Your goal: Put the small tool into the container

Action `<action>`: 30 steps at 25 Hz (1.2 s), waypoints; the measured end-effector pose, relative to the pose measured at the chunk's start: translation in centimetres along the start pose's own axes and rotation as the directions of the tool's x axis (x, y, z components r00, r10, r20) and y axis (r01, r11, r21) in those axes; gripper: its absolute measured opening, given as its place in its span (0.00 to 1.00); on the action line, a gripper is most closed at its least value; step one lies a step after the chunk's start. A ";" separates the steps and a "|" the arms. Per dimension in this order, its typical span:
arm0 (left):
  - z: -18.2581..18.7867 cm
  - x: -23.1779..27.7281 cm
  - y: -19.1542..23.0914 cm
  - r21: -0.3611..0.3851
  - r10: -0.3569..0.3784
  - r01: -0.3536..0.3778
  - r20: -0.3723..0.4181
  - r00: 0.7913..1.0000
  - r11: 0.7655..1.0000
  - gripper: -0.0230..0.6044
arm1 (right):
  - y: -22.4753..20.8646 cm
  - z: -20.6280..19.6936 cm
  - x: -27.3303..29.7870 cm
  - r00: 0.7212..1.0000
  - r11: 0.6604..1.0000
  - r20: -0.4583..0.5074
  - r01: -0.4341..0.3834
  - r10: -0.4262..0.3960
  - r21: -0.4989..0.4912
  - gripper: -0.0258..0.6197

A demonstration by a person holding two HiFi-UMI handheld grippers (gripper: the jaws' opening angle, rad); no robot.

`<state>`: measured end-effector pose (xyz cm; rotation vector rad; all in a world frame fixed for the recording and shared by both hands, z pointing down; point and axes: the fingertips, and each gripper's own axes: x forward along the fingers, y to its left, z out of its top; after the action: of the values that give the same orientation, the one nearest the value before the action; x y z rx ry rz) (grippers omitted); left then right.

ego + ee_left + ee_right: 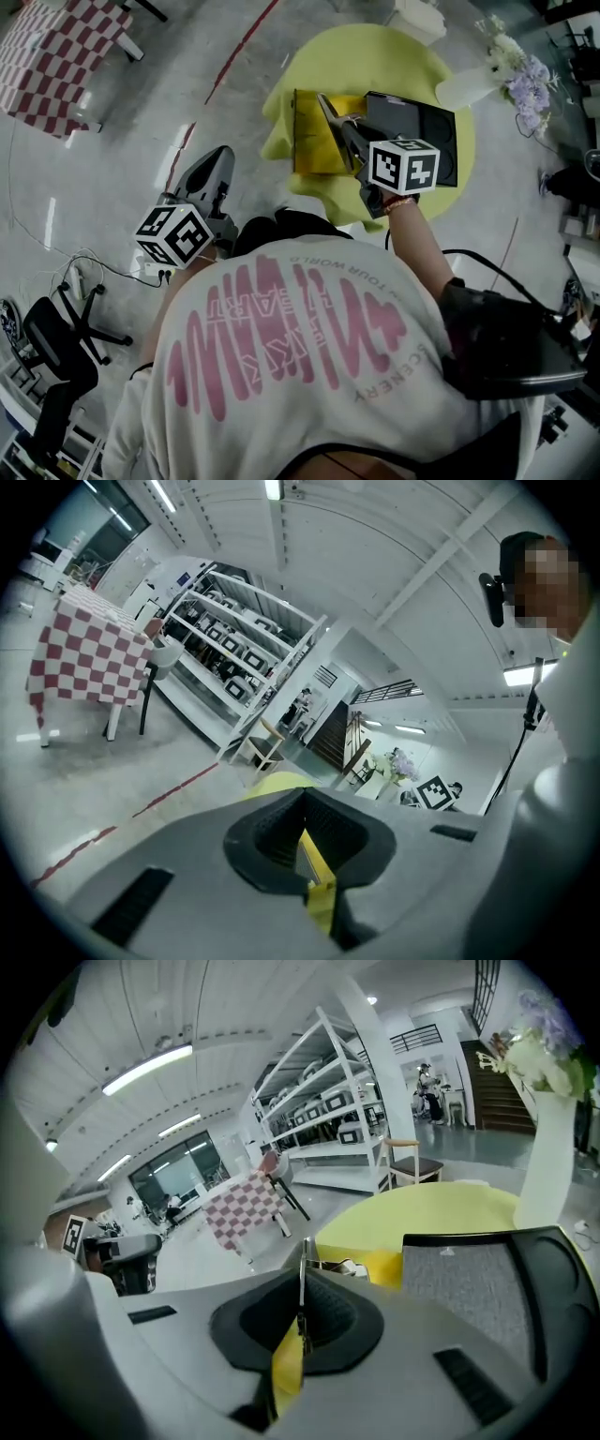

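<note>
A yellow open container [314, 141] lies on the round table's yellow-green cloth [375, 56], beside a black tray [422, 122] with a grey lining. My right gripper [325, 101] reaches over the yellow container with its jaws pressed together; I see nothing held at the tips. In the right gripper view the shut right gripper [302, 1251] points at the container [384, 1265], where small metallic bits [339, 1267] lie; I cannot tell whether they are the tool. The black tray [469, 1288] is to their right. My left gripper [225, 155] hangs over the floor left of the table, jaws together [305, 794].
A white vase of flowers [511, 61] stands at the table's far right edge. A red-checked table [66, 56] is at the far left, and an office chair [56, 347] and floor cables are near my left side. Shelving [234, 649] lines the room.
</note>
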<state>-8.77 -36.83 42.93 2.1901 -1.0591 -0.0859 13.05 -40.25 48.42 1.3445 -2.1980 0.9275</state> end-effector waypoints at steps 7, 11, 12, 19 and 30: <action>0.1 -0.7 1.7 -0.010 0.053 -0.053 0.003 0.999 0.999 0.05 | 0.0 -1.0 2.4 0.992 0.999 -0.123 0.015 -0.020 -0.041 0.05; 0.5 -0.8 2.2 -0.007 0.069 -0.069 0.012 0.998 0.998 0.05 | 0.1 -1.0 3.1 0.988 0.997 -0.150 0.025 -0.035 -0.073 0.05; 0.5 -0.9 2.3 -0.008 0.069 -0.069 0.012 0.998 0.998 0.05 | 0.0 -1.0 3.2 0.988 0.998 -0.153 0.021 -0.030 -0.060 0.05; 0.5 -1.1 2.7 -0.016 0.071 -0.071 0.020 0.997 0.997 0.05 | -0.3 -1.5 4.2 0.982 0.999 -0.186 0.027 -0.032 -0.032 0.05; 0.3 -2.1 3.7 -0.019 0.112 -0.111 0.029 0.993 0.994 0.05 | -0.4 -2.8 5.4 0.972 0.998 -0.230 0.026 -0.038 -0.056 0.05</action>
<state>-12.70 -37.09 44.53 2.1158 -1.1905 -0.0770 10.91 -41.74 53.99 1.1797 -2.0049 0.9559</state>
